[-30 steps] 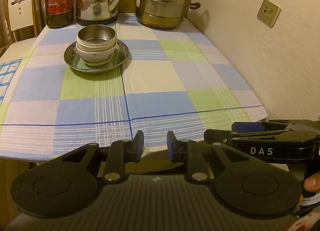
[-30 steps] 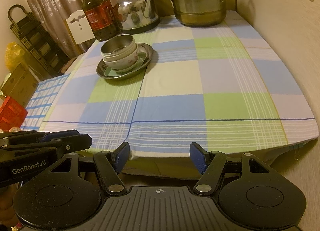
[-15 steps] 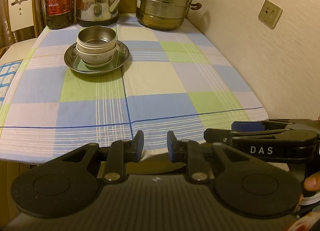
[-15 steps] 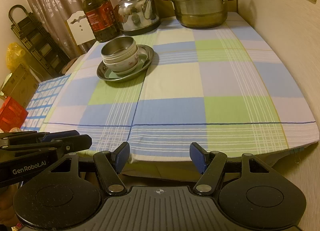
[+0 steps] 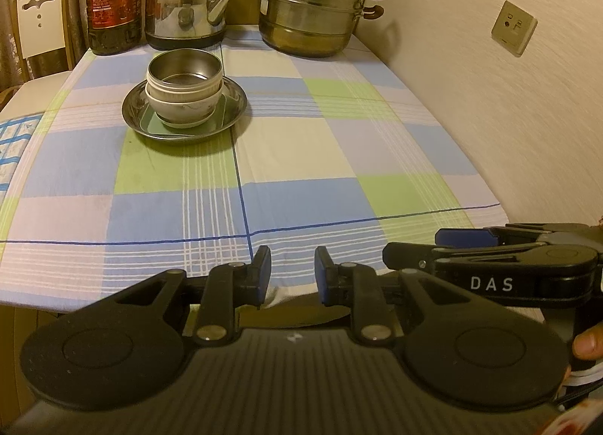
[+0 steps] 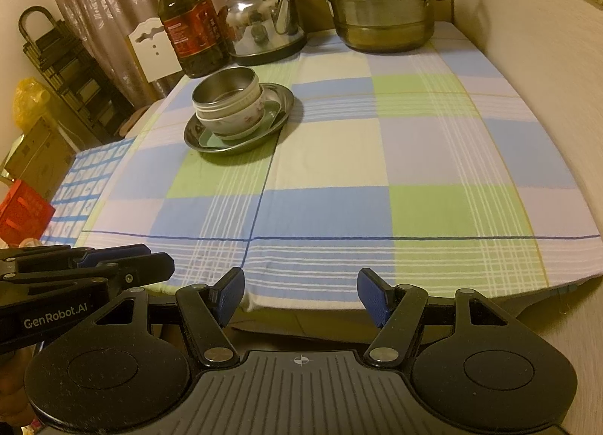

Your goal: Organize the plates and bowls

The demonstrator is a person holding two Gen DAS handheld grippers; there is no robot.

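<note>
A steel bowl [image 5: 184, 69] sits nested in a white ceramic bowl [image 5: 184, 105], which stands on a green saucer inside a round steel plate [image 5: 233, 111] at the table's far left. The same stack shows in the right wrist view: steel bowl [image 6: 225, 90], white bowl [image 6: 241, 118], steel plate [image 6: 280, 94]. My left gripper [image 5: 293, 275] is open with a narrow gap and empty, at the table's near edge. My right gripper [image 6: 300, 295] is open wider and empty, also at the near edge. Each gripper shows side-on in the other's view.
A checked cloth [image 5: 301, 156] covers the table. At the back stand an oil bottle [image 5: 113, 2], a steel kettle [image 5: 186, 13] and a stacked steamer pot [image 5: 312, 5]. A wall with sockets [image 5: 514, 26] runs along the right. A white chair [image 5: 39, 20] and a black rack [image 6: 71, 69] are at the left.
Both grippers have drifted slightly; the table scene shifts a little in view. The jaws keep the same openings. The bowls and plate have not moved.
</note>
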